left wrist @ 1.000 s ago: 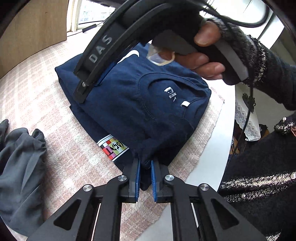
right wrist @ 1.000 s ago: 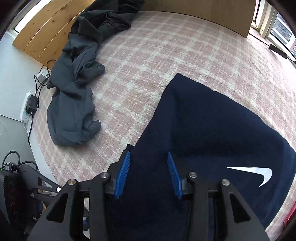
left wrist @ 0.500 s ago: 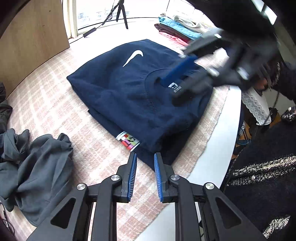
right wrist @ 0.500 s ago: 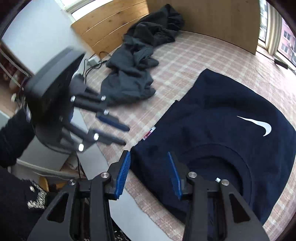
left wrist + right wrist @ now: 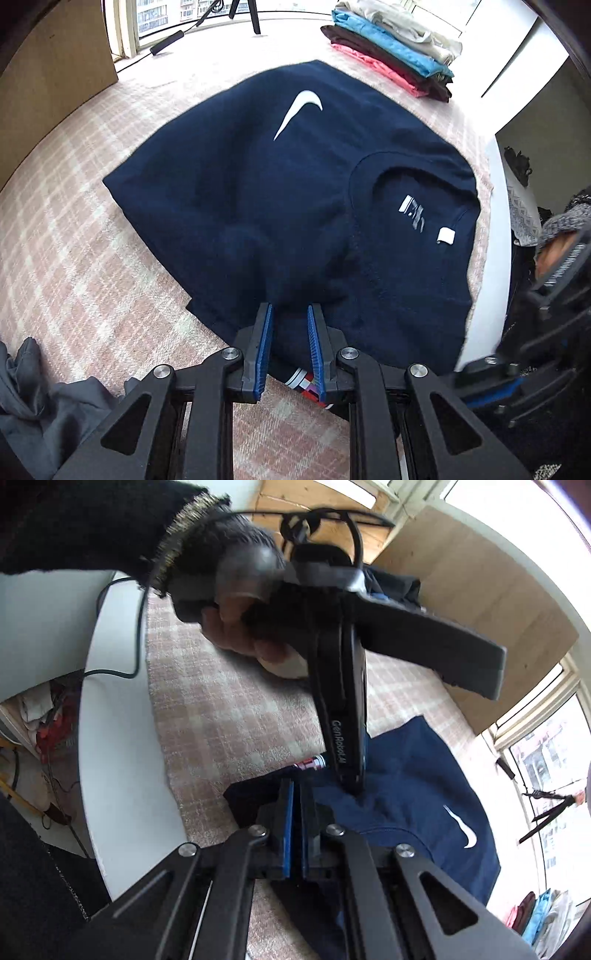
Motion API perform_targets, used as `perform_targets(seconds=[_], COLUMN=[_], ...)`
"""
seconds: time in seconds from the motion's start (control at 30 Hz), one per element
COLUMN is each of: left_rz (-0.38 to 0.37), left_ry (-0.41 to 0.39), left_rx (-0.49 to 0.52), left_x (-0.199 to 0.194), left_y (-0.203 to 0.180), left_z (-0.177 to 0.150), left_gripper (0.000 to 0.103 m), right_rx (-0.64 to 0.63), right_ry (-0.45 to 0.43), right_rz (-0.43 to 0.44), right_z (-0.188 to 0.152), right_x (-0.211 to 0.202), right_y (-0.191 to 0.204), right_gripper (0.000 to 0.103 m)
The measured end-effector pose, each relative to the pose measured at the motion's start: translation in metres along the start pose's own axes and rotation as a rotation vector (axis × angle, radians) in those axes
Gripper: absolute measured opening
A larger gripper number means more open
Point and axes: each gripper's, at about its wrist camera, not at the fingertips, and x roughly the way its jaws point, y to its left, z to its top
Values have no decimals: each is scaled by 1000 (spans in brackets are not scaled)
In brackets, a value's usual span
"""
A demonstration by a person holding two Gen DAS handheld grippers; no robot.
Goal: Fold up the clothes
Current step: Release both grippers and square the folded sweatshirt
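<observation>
Now the folded navy sweatshirt (image 5: 295, 192) lies on the plaid cloth (image 5: 74, 258), stretching away from both tools: left gripper (image 5: 290, 328) parted over its near edge, right gripper (image 5: 296, 812) pinched on the corner.

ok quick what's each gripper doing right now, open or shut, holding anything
Left gripper: open, fingers straddling the near edge of the navy shirt, not clamped.
Right gripper: shut on the navy shirt's corner.

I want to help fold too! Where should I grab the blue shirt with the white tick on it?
Probably the near folded edge of the navy shirt, by the collar end, coming in low from the table edge. The layers stack thick there and overhang the plaid cloth slightly, so fingers can slide under them together.
</observation>
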Motion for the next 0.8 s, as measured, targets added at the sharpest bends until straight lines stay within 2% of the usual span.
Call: perform_targets(seconds=[0.1, 0.17, 0.3, 0.33, 0.47, 0.6, 0.67, 0.73, 0.8], left_rz=[-15, -23, -42, -53, -42, -45, -34, -25, -25], left_ry=[-16, -30, -54, -55, -31, -55, -63, -67, -83], left_rx=[-33, -50, -53, -38, 27, 1, -12, -26, -43], left_x=[-13, -26, -51, -54, -45, -37, -34, -33, -38], left_y=[4, 4, -10, -19, -42, -38, -34, -32, -34], left_z=[-9, -19, -44, -52, -59, -56, -55, -57, -61], left_gripper=[13, 13, 23, 26, 30, 30, 28, 12, 10], right_rx=[9, 84, 279, 328, 516, 642, 667, 684, 696], right_ry=[21, 45, 87, 96, 130, 101, 109, 154, 193], right_rz=[61, 91, 116, 127, 208, 290, 308, 312, 327], right_z=[-4, -8, -22, -27, -39, -27, -17, -13, -12], right_x=[-7, -8, -17, -18, -12, 6, 25, 49, 70], right_y=[-2, -17, -51, -59, -91, -116, -125, -129, -130], right_gripper=[1, 1, 5, 9, 10, 10, 10, 10, 10])
